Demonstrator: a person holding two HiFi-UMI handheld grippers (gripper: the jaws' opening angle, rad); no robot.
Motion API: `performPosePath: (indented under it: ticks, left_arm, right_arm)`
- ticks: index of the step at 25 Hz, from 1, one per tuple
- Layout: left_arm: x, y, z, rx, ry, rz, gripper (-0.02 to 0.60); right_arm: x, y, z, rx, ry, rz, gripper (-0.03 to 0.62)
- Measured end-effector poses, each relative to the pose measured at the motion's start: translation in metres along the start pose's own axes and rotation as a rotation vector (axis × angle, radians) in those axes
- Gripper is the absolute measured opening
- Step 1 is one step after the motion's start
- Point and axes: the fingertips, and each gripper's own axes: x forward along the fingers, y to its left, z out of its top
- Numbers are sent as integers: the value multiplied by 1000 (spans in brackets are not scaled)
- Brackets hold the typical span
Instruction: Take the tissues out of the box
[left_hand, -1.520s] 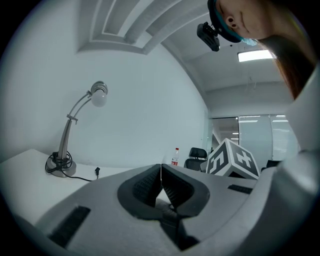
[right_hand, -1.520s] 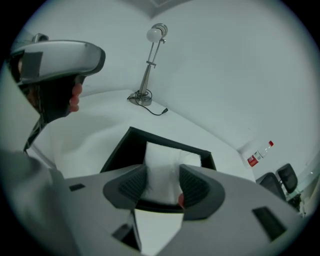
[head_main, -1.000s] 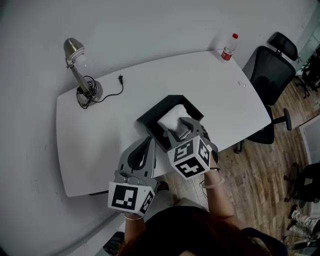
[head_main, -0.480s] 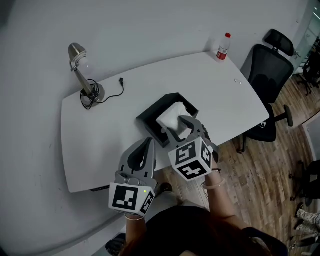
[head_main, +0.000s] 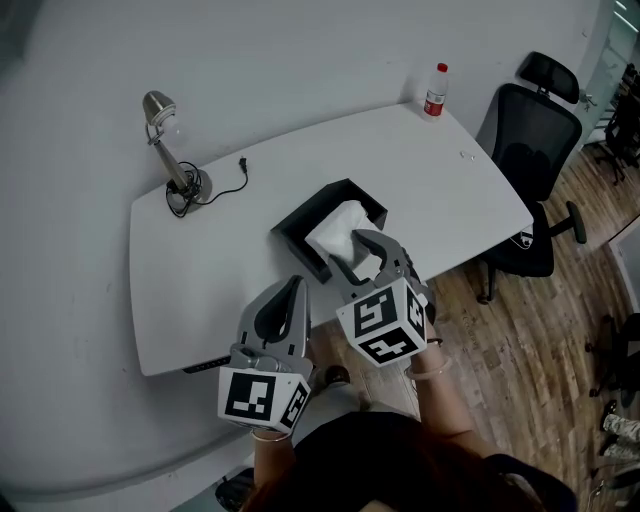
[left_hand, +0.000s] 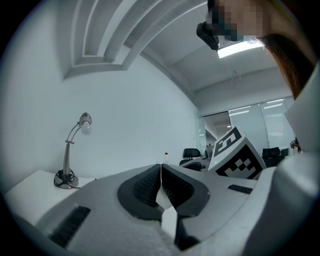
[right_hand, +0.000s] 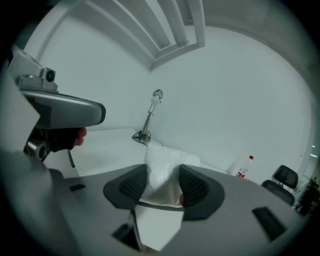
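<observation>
A black tissue box (head_main: 296, 237) lies open on the white table (head_main: 220, 280). White tissues (head_main: 333, 231) rise out of it. My right gripper (head_main: 358, 252) is over the box's near side, shut on these tissues. In the right gripper view the tissues (right_hand: 160, 156) fill the gap of the right gripper (right_hand: 163, 173), pinched from both sides. My left gripper (head_main: 293, 286) hovers at the table's near edge, left of the box, with its jaws together and nothing in them. The left gripper (left_hand: 160, 168) points level across the table.
A desk lamp (head_main: 172, 148) with a loose cord stands at the table's far left. A red-capped bottle (head_main: 434, 90) stands at the far right corner. A black office chair (head_main: 530, 150) is beyond the table's right end, on wooden floor.
Both grippers have lifted a little and drawn back toward the near edge. The tissues have come up with the right gripper. The box has stayed on the table.
</observation>
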Motion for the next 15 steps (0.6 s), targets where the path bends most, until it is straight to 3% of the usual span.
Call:
performPosePath:
  ticks: [15]
  left_arm:
    - [-31, -41, 6, 33, -6, 7, 26]
  right_arm:
    - [-65, 6, 4, 6, -114, -12, 213]
